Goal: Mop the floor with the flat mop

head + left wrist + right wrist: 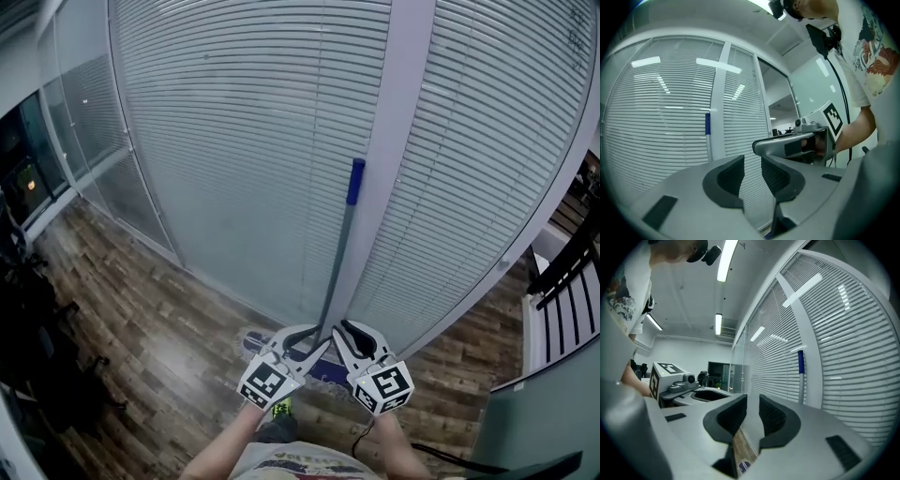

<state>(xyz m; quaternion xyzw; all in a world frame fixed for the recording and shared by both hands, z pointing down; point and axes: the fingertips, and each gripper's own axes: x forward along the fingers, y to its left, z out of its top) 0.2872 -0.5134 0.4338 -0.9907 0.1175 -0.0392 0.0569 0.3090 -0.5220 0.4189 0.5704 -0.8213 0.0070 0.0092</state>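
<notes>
Glass wall (244, 141) close ahead, floor (141, 309) open leftward

Left gripper (298, 336): held level, pointing away from the body; jaws a narrow gap apart (752, 169), nothing between the pads
Right gripper (352, 336): level, just beside the left one, tips angled in toward it; jaws a slim gap apart (752, 411), nothing between them
Left forearm (217, 452): bare, reaching forward from the bottom of the head view
Right forearm (401, 454): bare, same reach, converging on the left
Right hand (816, 146): fingers wrapped round the grip of its gripper
</notes>
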